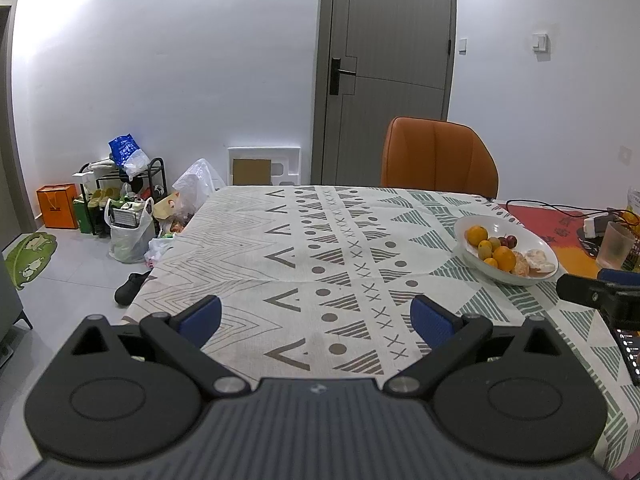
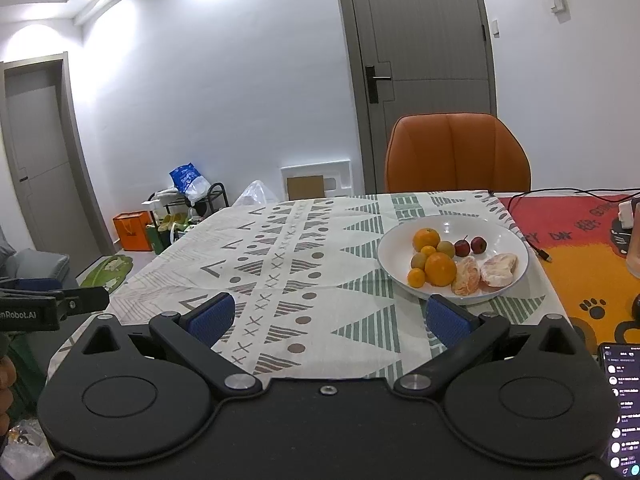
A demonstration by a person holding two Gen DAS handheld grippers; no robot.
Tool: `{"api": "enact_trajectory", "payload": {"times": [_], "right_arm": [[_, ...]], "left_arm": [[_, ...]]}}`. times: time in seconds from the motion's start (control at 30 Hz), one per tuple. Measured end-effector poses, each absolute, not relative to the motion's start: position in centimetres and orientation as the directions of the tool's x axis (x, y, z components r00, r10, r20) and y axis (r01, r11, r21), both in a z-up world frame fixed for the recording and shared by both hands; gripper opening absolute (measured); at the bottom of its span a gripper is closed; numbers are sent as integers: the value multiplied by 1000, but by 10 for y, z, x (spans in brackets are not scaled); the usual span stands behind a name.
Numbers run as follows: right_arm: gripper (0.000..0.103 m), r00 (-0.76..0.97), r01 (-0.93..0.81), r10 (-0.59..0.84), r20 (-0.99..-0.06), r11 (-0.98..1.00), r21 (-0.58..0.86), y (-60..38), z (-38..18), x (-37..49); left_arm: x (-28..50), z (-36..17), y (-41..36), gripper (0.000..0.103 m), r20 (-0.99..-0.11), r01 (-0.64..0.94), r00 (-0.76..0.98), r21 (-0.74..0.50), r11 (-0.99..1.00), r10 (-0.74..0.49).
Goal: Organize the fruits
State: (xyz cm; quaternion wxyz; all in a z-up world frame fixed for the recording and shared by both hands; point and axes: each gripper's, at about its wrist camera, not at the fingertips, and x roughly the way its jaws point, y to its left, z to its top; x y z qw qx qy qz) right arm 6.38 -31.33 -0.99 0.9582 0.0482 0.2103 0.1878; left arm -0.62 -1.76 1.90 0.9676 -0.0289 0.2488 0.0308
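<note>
Left wrist view looks along the left tool (image 1: 316, 314), whose two blue-padded fingers (image 1: 202, 316) stand wide apart with nothing between them, above a tabletop (image 1: 256, 264) covered by a pale cloth printed with triangles, dots and crosses. Off to the right on that cloth sits a white bowl (image 1: 468, 224) holding the fruit: oranges (image 1: 503, 258), small green-brown kiwis (image 1: 485, 249), two dark red fruits (image 1: 508, 241) and two peeled citrus pieces (image 1: 538, 261). At the right edge of this view a black part of the other tool is visible, near the bowl. Right wrist view shows the right tool (image 2: 330, 320) likewise spread wide and empty, its right finger (image 2: 446, 322) just in front of the bowl's (image 2: 500, 232) near rim, though whether it touches cannot be told. All the fruit lies inside the bowl: a large orange (image 2: 440, 269) in the middle, a smaller one (image 2: 416, 278) at its left, another orange (image 2: 426, 239) behind, kiwis (image 2: 445, 249) between them, the red pair (image 2: 470, 246) toward the back and the peeled segments (image 2: 482, 272) on the right side. An orange chair (image 2: 458, 156) stands at the far side of the tabletop before a grey door (image 2: 420, 68). A phone with a lit screen (image 2: 622, 408) lies at the lower right edge, and a red and orange mat (image 2: 576, 240) covers the tabletop to the bowl's right.
</note>
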Motion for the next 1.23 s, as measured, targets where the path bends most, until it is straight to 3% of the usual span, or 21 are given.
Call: {"api": "enact_trajectory", "payload": {"times": [1.23], "right_arm": [[103,848,-318,361,-389,932,174,-319,-15,68]], "left_arm": [[-6,16,-22,100,-492,-63,870,-36,997,37]]}}
